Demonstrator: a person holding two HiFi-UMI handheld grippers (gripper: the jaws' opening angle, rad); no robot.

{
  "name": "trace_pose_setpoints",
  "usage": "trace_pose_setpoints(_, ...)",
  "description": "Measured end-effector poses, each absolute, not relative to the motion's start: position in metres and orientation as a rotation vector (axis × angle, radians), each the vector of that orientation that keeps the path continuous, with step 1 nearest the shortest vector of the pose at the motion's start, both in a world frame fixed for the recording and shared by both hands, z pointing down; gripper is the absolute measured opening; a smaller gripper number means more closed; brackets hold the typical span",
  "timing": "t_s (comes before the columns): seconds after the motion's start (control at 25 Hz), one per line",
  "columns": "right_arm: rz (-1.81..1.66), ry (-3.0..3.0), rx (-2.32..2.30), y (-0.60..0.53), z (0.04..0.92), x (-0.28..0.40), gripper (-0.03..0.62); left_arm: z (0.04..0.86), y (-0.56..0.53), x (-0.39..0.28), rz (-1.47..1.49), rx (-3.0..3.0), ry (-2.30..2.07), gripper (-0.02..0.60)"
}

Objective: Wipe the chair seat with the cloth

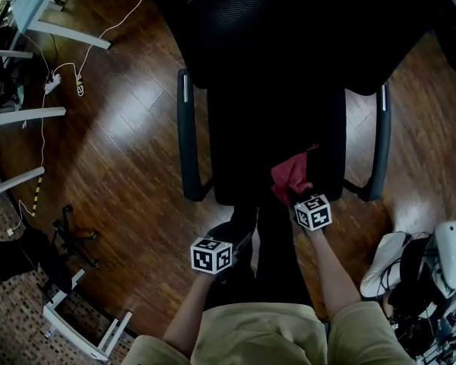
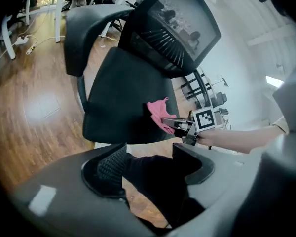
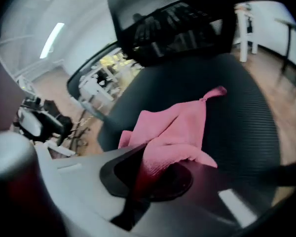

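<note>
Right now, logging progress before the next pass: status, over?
Right claw shut on pink cloth, cloth resting on chair seat. Left claw open, empty, off the seat. Nothing else on seat.

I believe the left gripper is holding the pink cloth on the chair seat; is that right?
Not quite: the right gripper holds the pink cloth on the chair seat, as the right gripper view shows; the left gripper stands open with nothing gripped.
</note>
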State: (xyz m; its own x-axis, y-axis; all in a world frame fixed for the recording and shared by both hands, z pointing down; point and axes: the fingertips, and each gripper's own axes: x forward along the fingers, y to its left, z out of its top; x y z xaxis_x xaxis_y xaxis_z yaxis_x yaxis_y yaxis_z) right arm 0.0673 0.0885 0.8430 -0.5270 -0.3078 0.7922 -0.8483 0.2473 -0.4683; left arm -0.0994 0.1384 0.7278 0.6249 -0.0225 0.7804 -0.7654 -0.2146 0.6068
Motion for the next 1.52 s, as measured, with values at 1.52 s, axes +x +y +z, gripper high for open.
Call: trace_pose_setpoints(1.52,1.343,-1.846,1.516,0.132,0.742,0.154,0.015,0.713,0.077,-0.076,0.72,1.825,-0.581,0.27)
